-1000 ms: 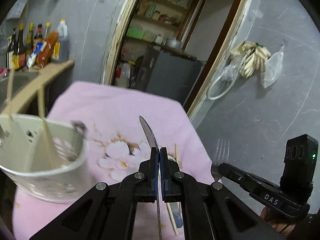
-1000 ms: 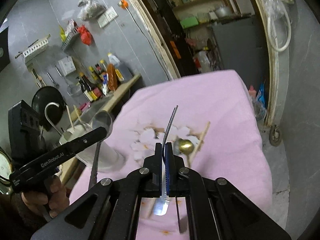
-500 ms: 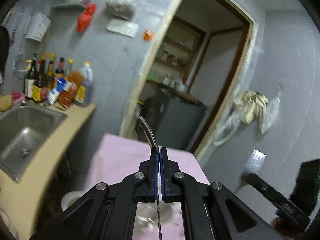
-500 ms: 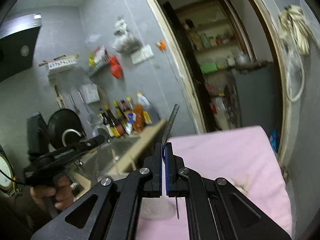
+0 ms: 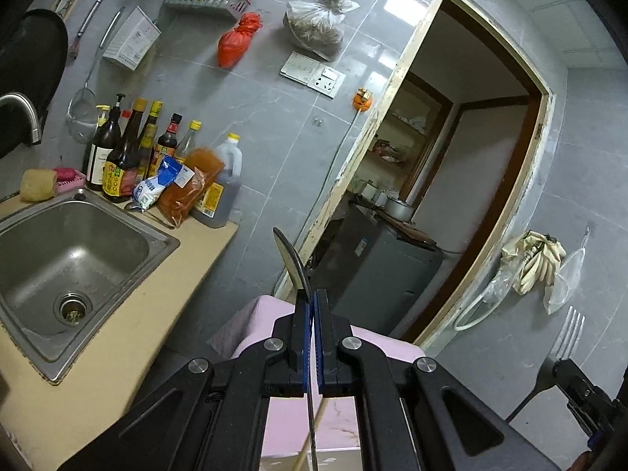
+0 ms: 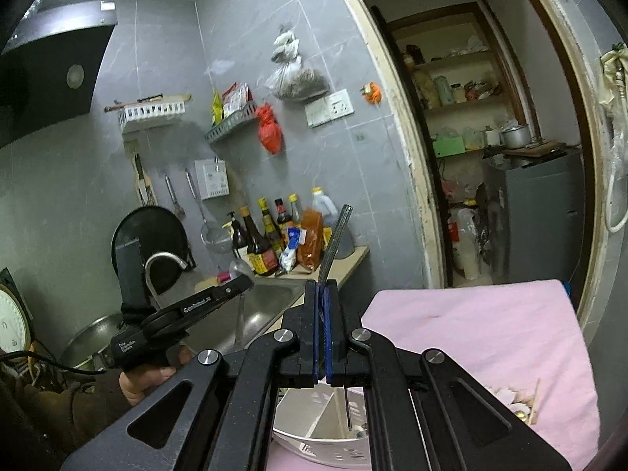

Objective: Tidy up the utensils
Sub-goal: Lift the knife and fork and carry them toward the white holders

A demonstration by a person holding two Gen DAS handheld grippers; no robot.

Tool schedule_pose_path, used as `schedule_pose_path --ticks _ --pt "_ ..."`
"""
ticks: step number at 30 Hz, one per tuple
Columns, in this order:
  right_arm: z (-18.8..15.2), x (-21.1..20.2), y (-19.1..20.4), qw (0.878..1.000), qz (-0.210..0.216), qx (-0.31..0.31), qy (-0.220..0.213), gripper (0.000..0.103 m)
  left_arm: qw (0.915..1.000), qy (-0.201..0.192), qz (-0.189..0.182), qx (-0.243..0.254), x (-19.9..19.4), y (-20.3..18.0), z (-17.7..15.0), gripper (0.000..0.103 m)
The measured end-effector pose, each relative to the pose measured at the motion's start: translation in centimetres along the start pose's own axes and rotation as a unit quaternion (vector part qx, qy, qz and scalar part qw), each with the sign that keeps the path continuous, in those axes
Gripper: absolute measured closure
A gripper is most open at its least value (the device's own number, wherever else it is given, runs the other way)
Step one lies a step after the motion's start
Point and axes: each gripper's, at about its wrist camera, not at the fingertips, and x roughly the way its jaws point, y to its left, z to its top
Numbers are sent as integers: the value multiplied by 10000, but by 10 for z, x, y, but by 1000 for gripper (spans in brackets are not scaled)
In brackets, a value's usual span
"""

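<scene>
As it stands, left hand-held gripper [image 5: 310, 302]: clamped shut on the spoon [image 5: 290, 259], which is pinched along its stem. The bowl end sticks up past the tips and the handle hangs below.
Spoon place: raised, above and to the left of the holder [image 6: 314, 445], out toward the sink side.
Spoon handling: probably thin, stiff steel, light and smooth. It can swivel in a narrow pinch, so a hold near the middle of the stem looks safest.
Holder: white, slotted and divided, sitting on the pink surface [image 6: 490, 333]. It looks like light plastic and may slide or tip if a handle knocks its rim.
Right hand-held gripper [image 6: 324, 294]: closed tight on the fork [image 6: 334, 239], seen edge-on, with the tines up and the handle pointing down.
Fork place: directly above the holder. The handle tip is at or just inside its opening, though I cannot tell which compartment.
Fork handling: rigid, light and slick. It should drop straight if let go while upright, and the tines are best kept on top.
Chopstick [image 6: 535, 400]: lies on the surface to the right of the holder. It is thin, light wood and likely to roll.
</scene>
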Motion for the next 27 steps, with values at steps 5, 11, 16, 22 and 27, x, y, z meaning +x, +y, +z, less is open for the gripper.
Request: schedule_pose_path --ticks 5,11,16,22,27 --pt "-18 20 2 9998 22 106 169 101 9999 -71 98 52 3 5 -13 100" --pt "-33 38 1 9995 -96 157 242 101 9993 -173 180 261 6 -5 -27 100" --pt "-45 47 -2 9988 -230 222 358 101 9988 -127 218 420 8 -9 -39 100" --pt "-58 55 -7 9980 -259 309 491 100 9966 -53 264 780 4 -17 -50 100" --pt "-67 58 -13 9955 -296 472 761 100 9946 362 190 956 1 -18 -54 100"
